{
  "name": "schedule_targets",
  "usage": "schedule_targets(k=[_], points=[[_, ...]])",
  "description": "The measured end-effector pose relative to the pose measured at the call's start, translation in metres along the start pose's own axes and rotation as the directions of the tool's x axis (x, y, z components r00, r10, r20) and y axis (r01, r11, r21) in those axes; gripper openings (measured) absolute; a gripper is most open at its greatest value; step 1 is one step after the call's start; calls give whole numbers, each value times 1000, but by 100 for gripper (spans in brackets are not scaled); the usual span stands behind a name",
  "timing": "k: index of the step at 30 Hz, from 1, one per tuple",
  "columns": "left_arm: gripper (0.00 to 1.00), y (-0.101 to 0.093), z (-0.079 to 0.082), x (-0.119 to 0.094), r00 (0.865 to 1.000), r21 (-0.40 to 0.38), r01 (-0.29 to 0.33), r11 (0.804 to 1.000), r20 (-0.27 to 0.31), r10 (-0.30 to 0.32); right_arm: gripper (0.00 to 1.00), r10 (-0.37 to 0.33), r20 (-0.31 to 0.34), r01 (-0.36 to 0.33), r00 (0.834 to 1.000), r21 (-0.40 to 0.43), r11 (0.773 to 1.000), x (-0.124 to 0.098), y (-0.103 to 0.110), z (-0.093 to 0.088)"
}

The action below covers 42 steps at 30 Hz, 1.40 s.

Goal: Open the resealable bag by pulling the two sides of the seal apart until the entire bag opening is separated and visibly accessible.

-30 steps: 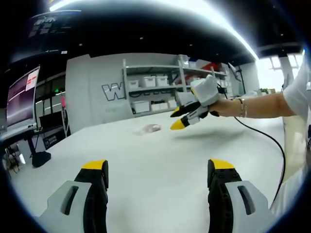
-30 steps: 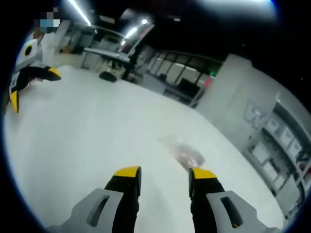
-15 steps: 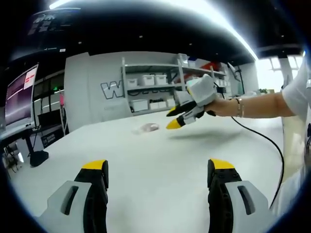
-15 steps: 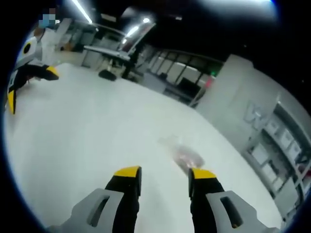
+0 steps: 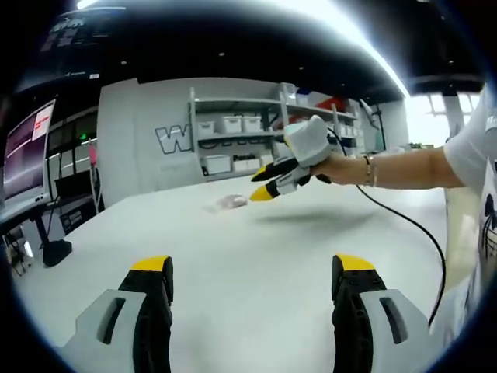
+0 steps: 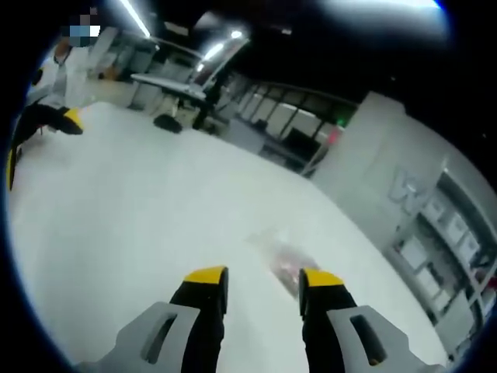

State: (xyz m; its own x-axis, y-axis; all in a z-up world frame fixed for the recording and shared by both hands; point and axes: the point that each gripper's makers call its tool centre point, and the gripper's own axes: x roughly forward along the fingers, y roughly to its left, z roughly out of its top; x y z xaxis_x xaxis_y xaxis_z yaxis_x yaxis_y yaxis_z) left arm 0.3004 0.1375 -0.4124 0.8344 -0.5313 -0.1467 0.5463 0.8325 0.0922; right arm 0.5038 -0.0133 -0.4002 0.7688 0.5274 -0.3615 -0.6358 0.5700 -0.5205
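Bag (image 6: 289, 263) is the landmark: a small clear pouch with pinkish contents, lying flat on the white table (image 6: 140, 202), untouched and, as far as the blur allows, not yet opened. In the right gripper view it lies straight ahead of the right gripper (image 6: 255, 277), just beyond the yellow tips and nearer the right-hand one; the jaws stand parted with nothing between them. The bag's long axis seems to run away from that gripper on a slant, from the near right tip toward the upper left of the view, though the blur makes this a judgement. Where the seal edge lies I cannot tell.

In the left gripper view the bag (image 5: 230, 202) sits far across the table, well apart from the left gripper (image 5: 253, 271), whose jaws are wide apart and hold nothing. The right gripper (image 5: 265, 186) shows there too, held in a hand (image 5: 330, 167), its tips pointing down toward the bag and close beside it. Behind the bag stands a shelf (image 5: 241, 144) of white bins.

So the right gripper is much the nearer of the two and, by my reading, is placed to take one side of the seal first; the left must cross most of the table toward the bag before any pulling apart can begin. Both sides of the opening need a grip, so the task looks to be at its approach stage.
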Motion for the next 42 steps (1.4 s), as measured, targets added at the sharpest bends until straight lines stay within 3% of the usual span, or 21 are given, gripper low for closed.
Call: schedule_targets(k=[9, 18, 27, 42], points=[[83, -2, 1, 1, 1000, -20, 13, 1000, 7, -13, 34, -3, -29, 3, 1000, 14, 1000, 1, 0, -13], [84, -4, 8, 4, 1000, -12, 19, 1000, 6, -19, 33, -4, -7, 5, 1000, 21, 1000, 2, 1, -8], [84, 1, 5, 13, 1000, -26, 13, 1000, -8, -13, 31, 13, -25, -14, 1000, -8, 1000, 10, 3, -16], [84, 3, 6, 13, 1000, -30, 6, 1000, -9, -6, 29, 31, -29, -31, 999, -25, 999, 30, 2, -14]])
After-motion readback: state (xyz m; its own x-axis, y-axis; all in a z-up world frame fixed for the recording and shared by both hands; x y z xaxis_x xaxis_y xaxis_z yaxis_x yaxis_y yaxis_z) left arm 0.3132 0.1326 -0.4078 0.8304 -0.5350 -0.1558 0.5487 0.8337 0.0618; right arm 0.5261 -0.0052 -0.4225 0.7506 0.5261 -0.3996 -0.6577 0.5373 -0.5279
